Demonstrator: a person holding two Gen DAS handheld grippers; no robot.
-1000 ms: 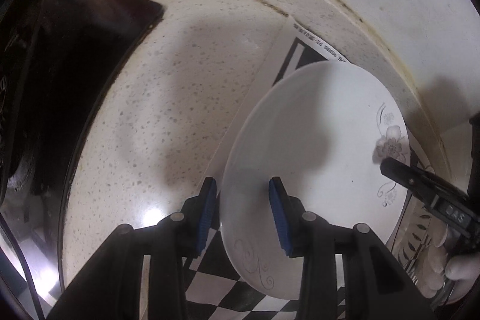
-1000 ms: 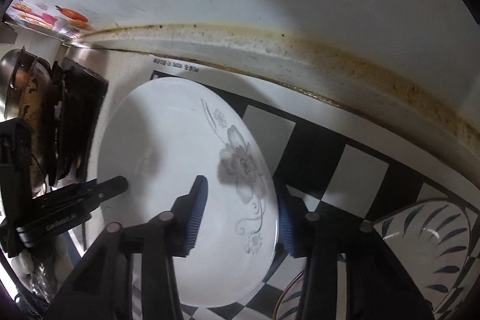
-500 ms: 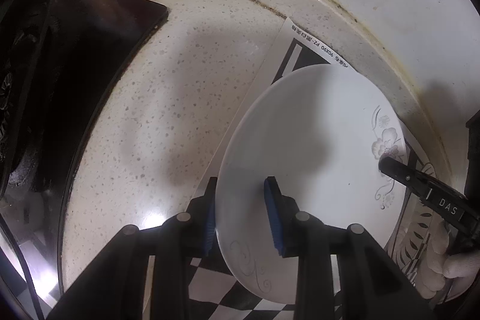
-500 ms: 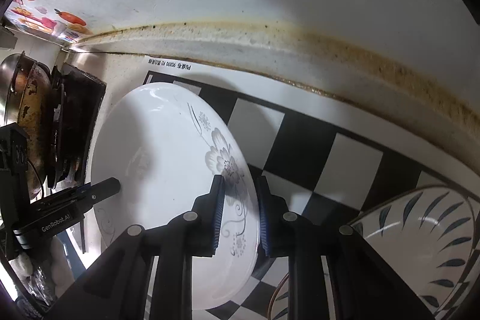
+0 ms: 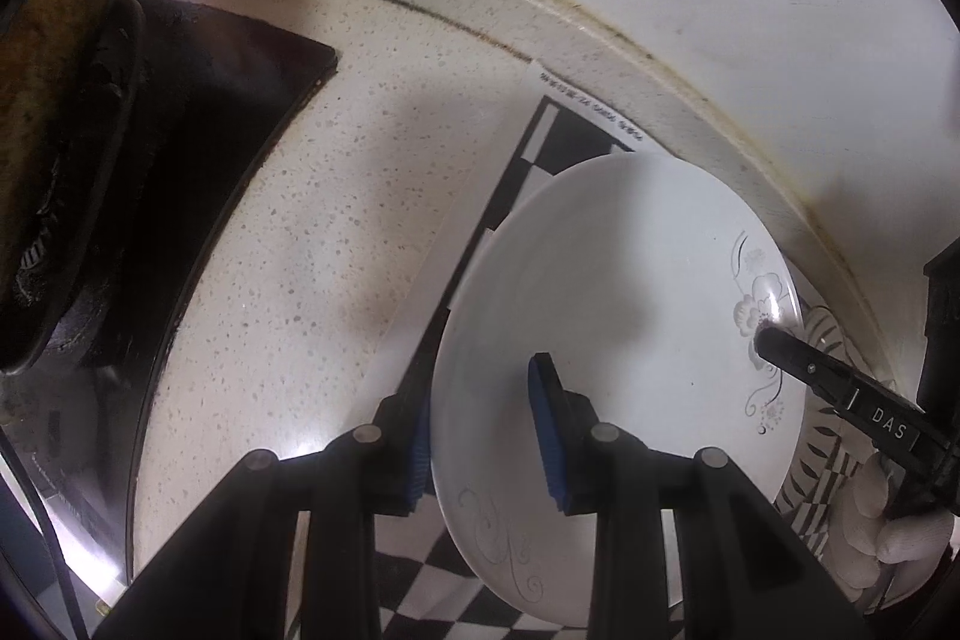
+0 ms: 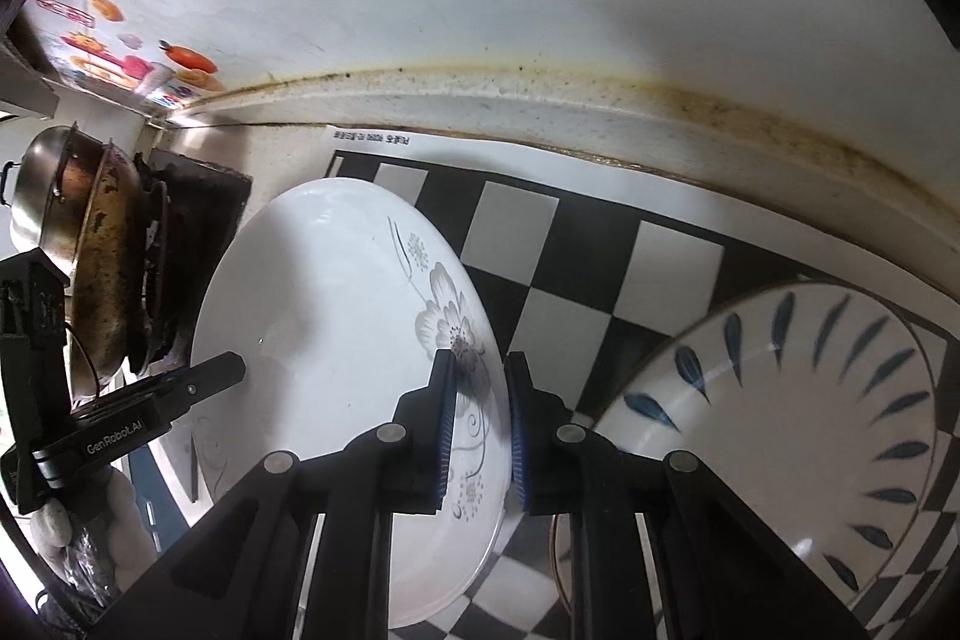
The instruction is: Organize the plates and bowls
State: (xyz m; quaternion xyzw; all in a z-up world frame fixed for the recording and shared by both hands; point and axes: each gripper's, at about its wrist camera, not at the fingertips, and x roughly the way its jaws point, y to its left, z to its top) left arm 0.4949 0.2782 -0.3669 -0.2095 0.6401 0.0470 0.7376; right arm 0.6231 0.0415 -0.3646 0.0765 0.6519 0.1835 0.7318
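right gripper (image 6: 477, 424) jaws just closed on plate (image 6: 336, 316) rim | plate apparently lifted

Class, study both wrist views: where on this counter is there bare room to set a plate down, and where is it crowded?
Free: the speckled counter between the black stove and the checkered mat, and the mat's squares near the wall. Crowded: the blue-leaf plate on the right; the white flower plate, held by both claws.

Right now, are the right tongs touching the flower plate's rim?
Touching. In the right wrist view the right tongs have just been closing, and both blue pads now pinch the rim of the flower plate between them.
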